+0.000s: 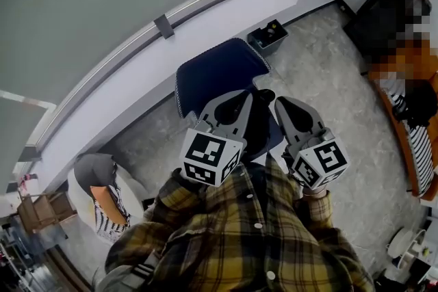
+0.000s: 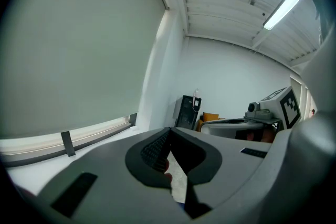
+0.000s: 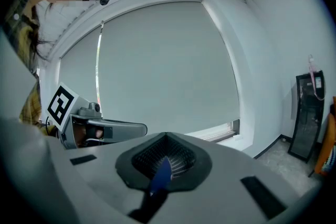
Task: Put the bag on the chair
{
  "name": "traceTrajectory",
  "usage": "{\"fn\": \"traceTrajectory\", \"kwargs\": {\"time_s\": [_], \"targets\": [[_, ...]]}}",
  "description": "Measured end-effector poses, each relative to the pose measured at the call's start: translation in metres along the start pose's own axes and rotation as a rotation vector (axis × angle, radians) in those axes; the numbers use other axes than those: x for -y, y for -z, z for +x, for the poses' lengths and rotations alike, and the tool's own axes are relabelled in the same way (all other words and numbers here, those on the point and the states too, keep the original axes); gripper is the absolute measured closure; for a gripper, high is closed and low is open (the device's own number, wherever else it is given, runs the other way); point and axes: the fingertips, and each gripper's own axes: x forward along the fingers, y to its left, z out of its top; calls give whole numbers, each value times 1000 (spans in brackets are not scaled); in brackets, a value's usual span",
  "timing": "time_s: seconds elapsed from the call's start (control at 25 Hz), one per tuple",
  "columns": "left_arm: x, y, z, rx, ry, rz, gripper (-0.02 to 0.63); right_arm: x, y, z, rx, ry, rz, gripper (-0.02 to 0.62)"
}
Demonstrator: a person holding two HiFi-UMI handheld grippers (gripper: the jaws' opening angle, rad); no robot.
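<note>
1. Left claw (image 2: 169, 129) clenched, a pale strip between its pads, at the dark mouth of the navy bag (image 1: 219, 72).
2. Right claw (image 3: 167, 135) clenched on a blue sliver of it.
3. The navy bag, white-stitched at its edges, lies ahead over the floor (image 1: 321, 65); contents unseen.
4. Dark box (image 1: 268, 35) by the wall holds small items.

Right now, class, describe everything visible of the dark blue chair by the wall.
The chair shows a dark blue padded seat, fabric by its look, pale dotted trim along its edge. It stands near the white wall on speckled grey floor. The left gripper, the right gripper and something black between them cover its near part; legs hidden.
</note>
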Motion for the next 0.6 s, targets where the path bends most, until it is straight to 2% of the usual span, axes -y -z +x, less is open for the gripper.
{"fn": "traceTrajectory", "kwargs": {"time_s": [0.28,0.6], "targets": [[1,-1,5,-3,4,8,588,4,4,2,-23,-1,11,580],[6,0,10,0,17,17,588,15,9,3,-35,39,43,580]]}}
